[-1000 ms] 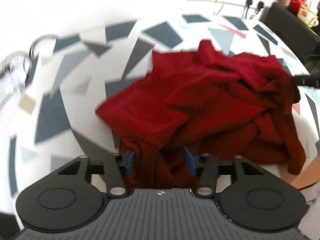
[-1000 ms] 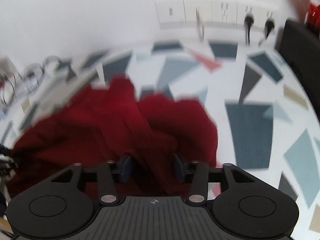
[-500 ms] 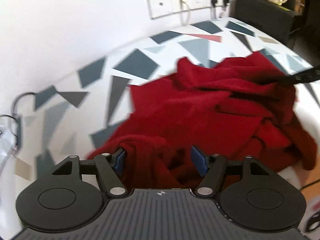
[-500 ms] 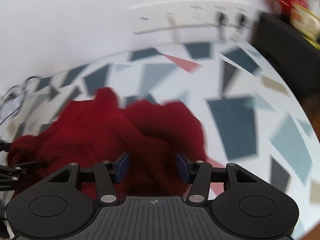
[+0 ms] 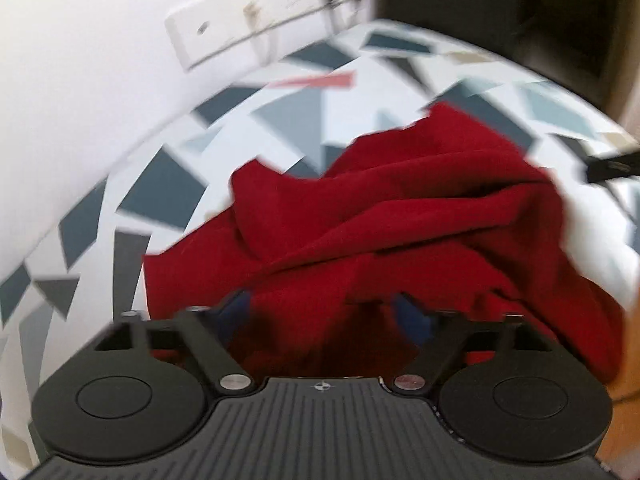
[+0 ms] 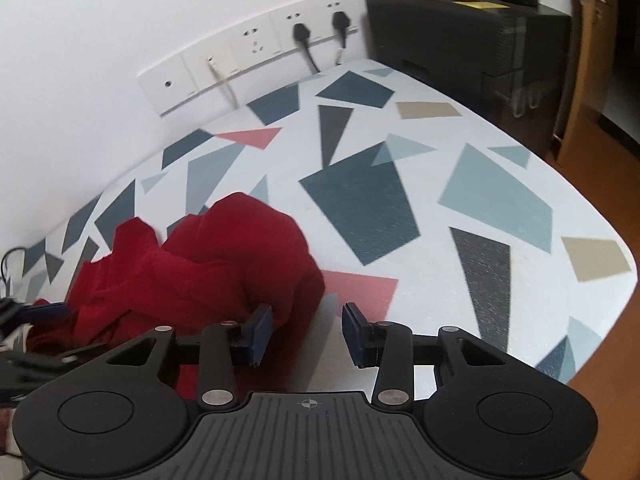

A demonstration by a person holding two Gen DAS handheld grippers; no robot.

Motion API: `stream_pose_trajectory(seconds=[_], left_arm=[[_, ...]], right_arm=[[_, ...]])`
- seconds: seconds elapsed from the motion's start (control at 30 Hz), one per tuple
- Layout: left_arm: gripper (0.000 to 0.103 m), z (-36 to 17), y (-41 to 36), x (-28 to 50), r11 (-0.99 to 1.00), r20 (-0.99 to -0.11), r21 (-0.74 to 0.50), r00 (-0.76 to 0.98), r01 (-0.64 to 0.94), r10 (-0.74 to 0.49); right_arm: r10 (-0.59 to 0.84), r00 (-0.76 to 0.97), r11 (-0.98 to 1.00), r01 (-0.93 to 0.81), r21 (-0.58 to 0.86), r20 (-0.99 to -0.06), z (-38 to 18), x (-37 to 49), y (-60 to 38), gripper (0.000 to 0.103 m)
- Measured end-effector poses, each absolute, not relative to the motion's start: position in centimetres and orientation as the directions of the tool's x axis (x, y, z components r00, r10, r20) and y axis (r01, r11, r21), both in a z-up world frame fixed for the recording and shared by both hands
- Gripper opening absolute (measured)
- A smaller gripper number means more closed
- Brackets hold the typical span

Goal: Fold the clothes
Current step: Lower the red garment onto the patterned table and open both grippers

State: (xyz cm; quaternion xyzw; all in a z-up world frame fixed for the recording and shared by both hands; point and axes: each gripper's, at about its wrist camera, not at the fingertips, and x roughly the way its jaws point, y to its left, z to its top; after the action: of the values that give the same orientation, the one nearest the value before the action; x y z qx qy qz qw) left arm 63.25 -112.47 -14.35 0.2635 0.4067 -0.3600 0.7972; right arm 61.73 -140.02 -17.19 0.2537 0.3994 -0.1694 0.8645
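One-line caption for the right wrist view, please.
Right hand-held gripper, jaws apart, at the edge of a crumpled red garment on a geometric-patterned table.

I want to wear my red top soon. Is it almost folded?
Not yet. Nothing looks folded: the red top lies in a crumpled heap on the patterned table. Right now the left gripper is closing its jaws around a bunch of cloth; the right gripper, also closing, sits at the heap's edge, jaws apart. Spreading it flat and all folding remain.
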Motion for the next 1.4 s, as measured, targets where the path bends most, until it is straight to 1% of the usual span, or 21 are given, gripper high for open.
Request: stream_pose_trajectory(seconds=[0.03, 0.07, 0.1, 0.17, 0.27, 0.4, 0.5, 0.7, 0.73, 0.77, 0.8, 0.83, 0.87, 0.9, 0.97, 1.07, 1.13, 1.2, 1.27, 1.3, 1.4], left_arm=[[0.019, -14.3, -112.3, 63.8, 0.639, -0.849, 0.091, 0.395, 0.764, -0.351], [0.017, -14.0, -111.7, 64.2, 0.662, -0.849, 0.052, 0.382, 0.748, -0.364], [0.01, -13.6, -111.0, 64.2, 0.668, -0.842, 0.035, 0.382, 0.744, -0.381], [0.006, -12.6, -109.5, 64.1, 0.673, -0.822, 0.045, 0.41, 0.739, -0.395], [0.006, -10.6, -106.3, 64.2, 0.739, -0.786, 0.075, 0.496, 0.67, -0.37], [0.006, -8.1, -101.4, 64.8, 0.86, -0.741, 0.08, 0.608, 0.504, -0.287], [0.006, -7.7, -97.1, 65.2, 0.93, -0.729, 0.075, 0.656, 0.361, -0.196], [0.007, -8.3, -87.1, 65.5, 0.999, -0.739, 0.052, 0.672, -0.01, 0.045], [0.007, -8.6, -85.7, 65.4, 0.997, -0.747, 0.043, 0.66, -0.071, 0.079], [0.012, -8.9, -84.8, 65.2, 0.992, -0.763, 0.039, 0.638, -0.116, 0.105], [0.022, -9.4, -84.3, 65.0, 0.99, -0.78, 0.04, 0.615, -0.137, 0.116], [0.029, -9.8, -84.3, 64.8, 0.99, -0.795, 0.039, 0.596, -0.132, 0.111], [0.05, -10.3, -84.2, 64.7, 0.991, -0.81, 0.038, 0.577, -0.128, 0.106], [0.066, -10.5, -84.5, 64.4, 0.993, -0.816, 0.039, 0.57, -0.111, 0.096], [0.069, -10.1, -86.2, 63.7, 0.999, -0.8, 0.042, 0.597, -0.025, 0.049], [0.078, -9.0, -89.6, 62.9, 0.981, -0.765, 0.031, 0.636, 0.192, -0.1], [0.082, -9.0, -92.0, 63.1, 0.942, -0.743, 0.077, 0.649, 0.327, -0.164], [0.083, -9.4, -94.4, 63.8, 0.886, -0.73, 0.14, 0.651, 0.443, -0.21], [0.083, -10.5, -96.0, 65.8, 0.825, -0.751, 0.167, 0.612, 0.539, -0.248], [0.083, -11.1, -96.5, 67.0, 0.803, -0.779, 0.164, 0.574, 0.573, -0.251], [0.083, -12.1, -96.9, 69.2, 0.772, -0.835, 0.091, 0.471, 0.629, -0.285]], right_arm=[[-0.09, 0.624, 0.803, 0.506, 0.313, -0.776, -17.3, 61.4, -140.3, 0.037], [-0.09, 0.625, 0.792, 0.517, 0.324, -0.776, -17.4, 61.1, -140.6, 0.037], [-0.089, 0.628, 0.782, 0.524, 0.336, -0.773, -17.5, 60.8, -141.0, 0.037], [-0.092, 0.636, 0.77, 0.534, 0.35, -0.766, -17.5, 60.3, -141.5, 0.037], [-0.093, 0.646, 0.762, 0.536, 0.363, -0.757, -17.3, 60.1, -142.2, 0.037], [-0.086, 0.664, 0.765, 0.521, 0.378, -0.743, -16.7, 60.8, -142.6, 0.037], [-0.075, 0.676, 0.782, 0.496, 0.378, -0.733, -16.2, 62.0, -142.4, 0.038], [0.002, 0.695, 0.82, 0.41, 0.399, -0.719, -16.0, 65.1, -139.9, 0.039], [0.02, 0.699, 0.823, 0.395, 0.409, -0.715, -16.0, 65.7, -139.3, 0.041], [0.044, 0.702, 0.823, 0.379, 0.424, -0.711, -16.1, 66.5, -138.7, 0.042], [0.071, 0.702, 0.822, 0.361, 0.44, -0.708, -16.2, 67.2, -137.9, 0.042], [0.094, 0.7, 0.824, 0.344, 0.45, -0.708, -16.3, 68.1, -137.1, 0.042], [0.108, 0.692, 0.831, 0.331, 0.447, -0.713, -16.3, 68.9, -136.2, 0.046], [0.111, 0.685, 0.84, 0.322, 0.436, -0.72, -16.4, 69.7, -135.3, 0.047], [0.112, 0.676, 0.856, 0.306, 0.416, -0.728, -16.4, 71.0, -133.5, 0.051], [0.114, 0.676, 0.862, 0.297, 0.411, -0.728, -16.4, 71.9, -132.2, 0.055], [0.101, 0.676, 0.866, 0.301, 0.398, -0.73, -16.5, 72.3, -131.7, 0.055], [0.07, 0.678, 0.88, 0.303, 0.365, -0.732, -16.4, 72.5, -131.4, 0.055], [0.032, 0.685, 0.9, 0.297, 0.319, -0.728, -16.2, 72.7, -131.3, 0.055], [0.013, 0.692, 0.909, 0.292, 0.296, -0.722, -16.0, 72.8, -131.2, 0.055], [-0.043, 0.723, 0.93, 0.281, 0.236, -0.69, -15.3, 73.1, -131.1, 0.056]])
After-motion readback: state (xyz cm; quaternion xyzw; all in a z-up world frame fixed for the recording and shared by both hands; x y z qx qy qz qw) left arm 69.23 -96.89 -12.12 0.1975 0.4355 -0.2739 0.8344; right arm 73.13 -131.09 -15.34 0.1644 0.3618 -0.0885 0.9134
